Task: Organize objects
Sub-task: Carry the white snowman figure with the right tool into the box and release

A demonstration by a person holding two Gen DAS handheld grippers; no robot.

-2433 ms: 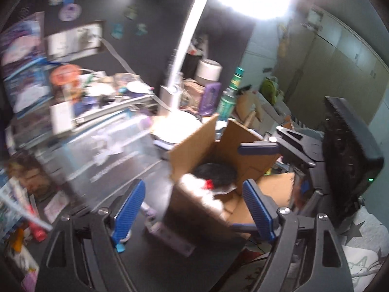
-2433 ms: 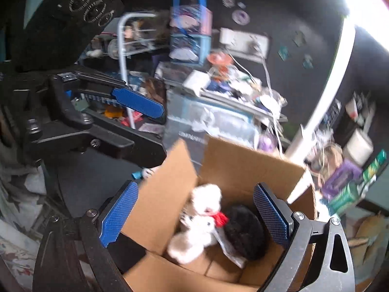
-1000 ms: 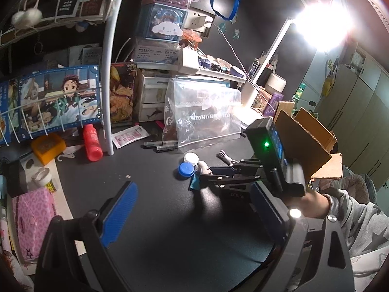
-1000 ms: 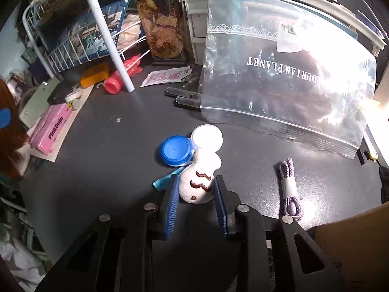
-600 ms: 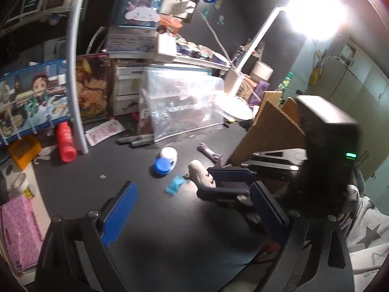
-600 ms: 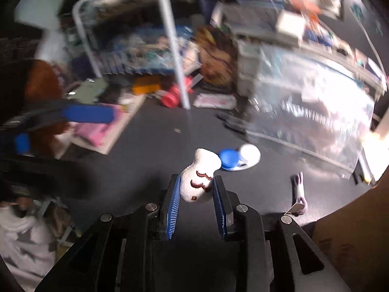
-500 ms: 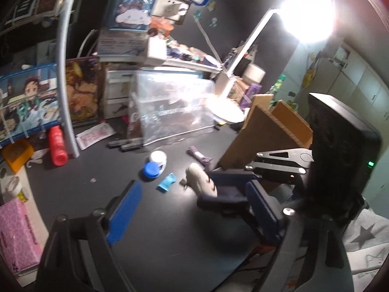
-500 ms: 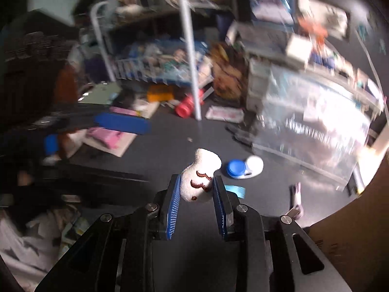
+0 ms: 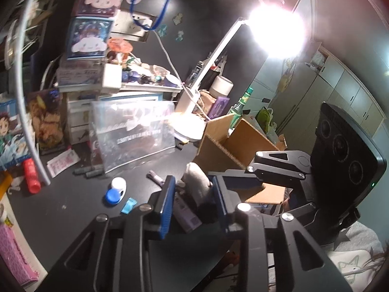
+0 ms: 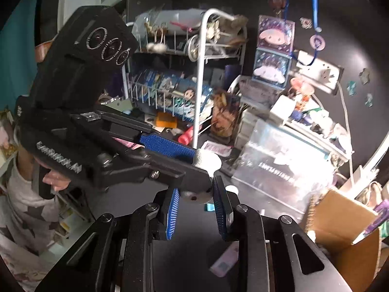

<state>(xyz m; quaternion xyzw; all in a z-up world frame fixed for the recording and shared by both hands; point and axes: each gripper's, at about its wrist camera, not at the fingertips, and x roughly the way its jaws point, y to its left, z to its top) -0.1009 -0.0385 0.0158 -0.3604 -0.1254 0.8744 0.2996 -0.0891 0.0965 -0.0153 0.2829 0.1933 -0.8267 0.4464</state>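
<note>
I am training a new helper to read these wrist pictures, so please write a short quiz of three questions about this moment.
1. Multiple choice: which thing does the right claw grip? A) a red bottle B) a white plush toy C) a marker pen
2. True or false: the flaps of the cardboard box are folded shut.
3. Short answer: which colour is the round cap lying beside the white cap on the desk?
Key: 1 B. 2 False, the flaps stand open. 3 Blue.
</note>
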